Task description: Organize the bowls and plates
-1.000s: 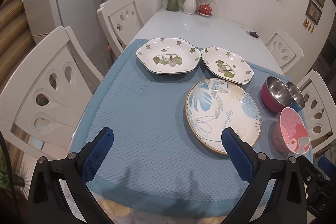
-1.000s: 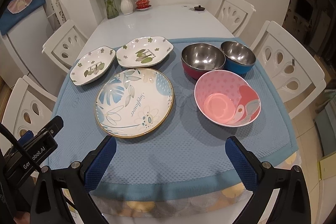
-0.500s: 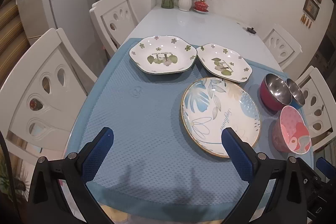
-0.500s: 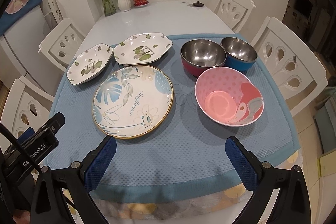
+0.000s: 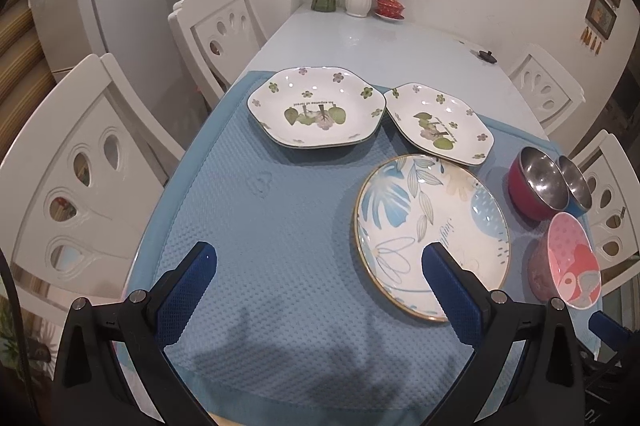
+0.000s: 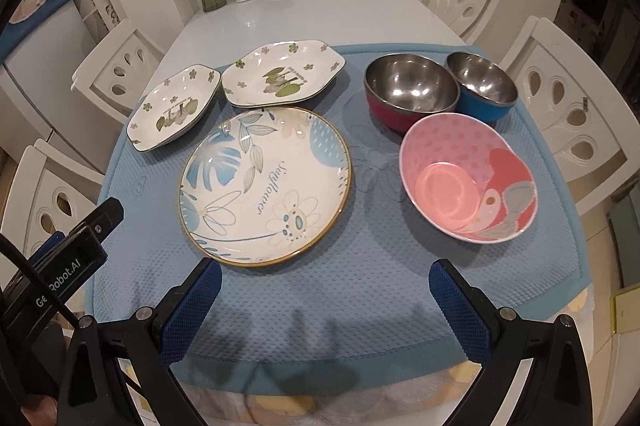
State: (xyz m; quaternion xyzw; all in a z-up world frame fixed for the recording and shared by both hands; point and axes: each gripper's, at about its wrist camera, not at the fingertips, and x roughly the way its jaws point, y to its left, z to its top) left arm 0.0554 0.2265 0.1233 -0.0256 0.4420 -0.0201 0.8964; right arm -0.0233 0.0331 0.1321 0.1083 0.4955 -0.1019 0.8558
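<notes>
Crockery all separate on blue mat (image 6: 360, 306), nothing stacked yet. Round leaf-print plate (image 6: 265, 184) sits mid-mat. Two hexagonal floral dishes at its 11 and 12 o'clock: far-left dish (image 6: 175, 107) and second dish (image 6: 282, 74), rims just beside each other. Pink bowl (image 6: 468, 182) at plate's 3 o'clock; red-sided steel bowl (image 6: 410, 90) and blue-sided steel bowl (image 6: 482, 84) at 1 to 2 o'clock, touching or nearly so.

Right gripper (image 6: 325, 296) spread wide, empty, hovering over near mat edge at 6 o'clock of plate. Left gripper (image 5: 319, 278) likewise spread, empty, over bare mat; plate at its 2 o'clock.

Judgement: approach stage, no pick begun. Sensible pairing: left tool takes dishes, right takes bowls. Hexagonal dishes are shallow with a raised rim; pinch rim with one finger under the lip, lift level, lower onto its twin with corners aligned. Steel bowls likely slick; grip wall squarely, nest the blue-sided bowl, which looks smaller, into red-sided. Ceramic chips if dropped, so set down slowly.
</notes>
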